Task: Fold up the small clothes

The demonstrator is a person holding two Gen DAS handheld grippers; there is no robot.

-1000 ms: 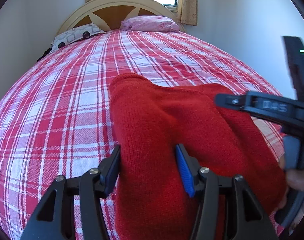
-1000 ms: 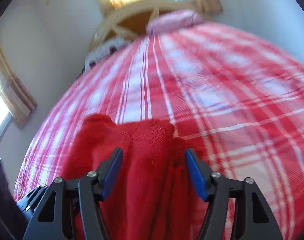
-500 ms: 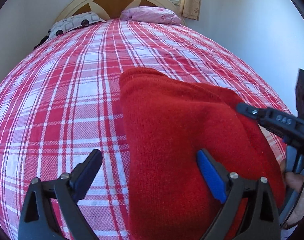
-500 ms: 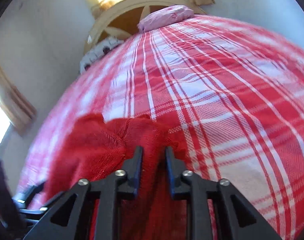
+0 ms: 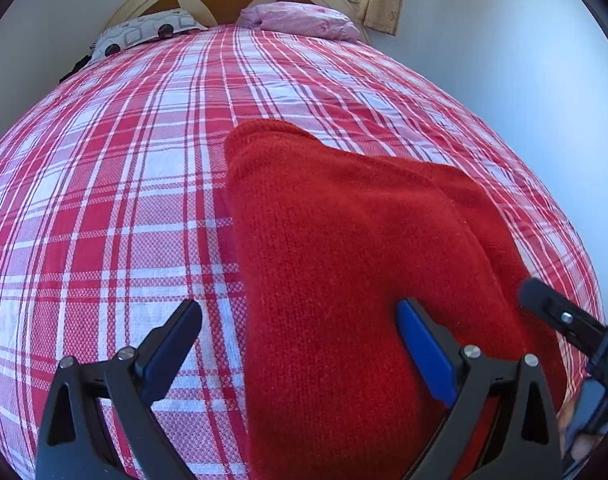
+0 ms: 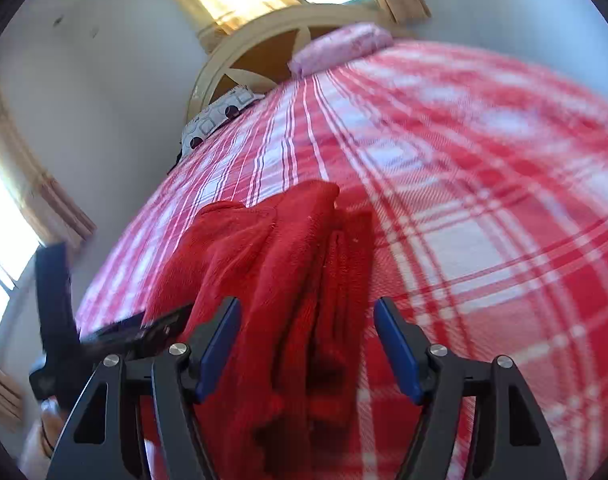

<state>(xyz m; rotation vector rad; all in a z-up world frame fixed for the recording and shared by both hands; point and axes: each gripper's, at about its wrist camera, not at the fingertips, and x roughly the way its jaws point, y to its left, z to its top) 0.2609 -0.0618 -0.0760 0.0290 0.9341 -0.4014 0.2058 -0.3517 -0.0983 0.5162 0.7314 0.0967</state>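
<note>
A red knitted garment lies folded on the bed, on its red-and-white checked cover, toward the near right side. The left claw stands wide, its jaws having just opened; the garment's left edge runs between them, with one finger over the checked cover and the other over the knit, neither pad pressing. The right claw has also just been opening and stands part open above the garment's bunched, layered right edge, which lies between its blue pads without being gripped.
</note>
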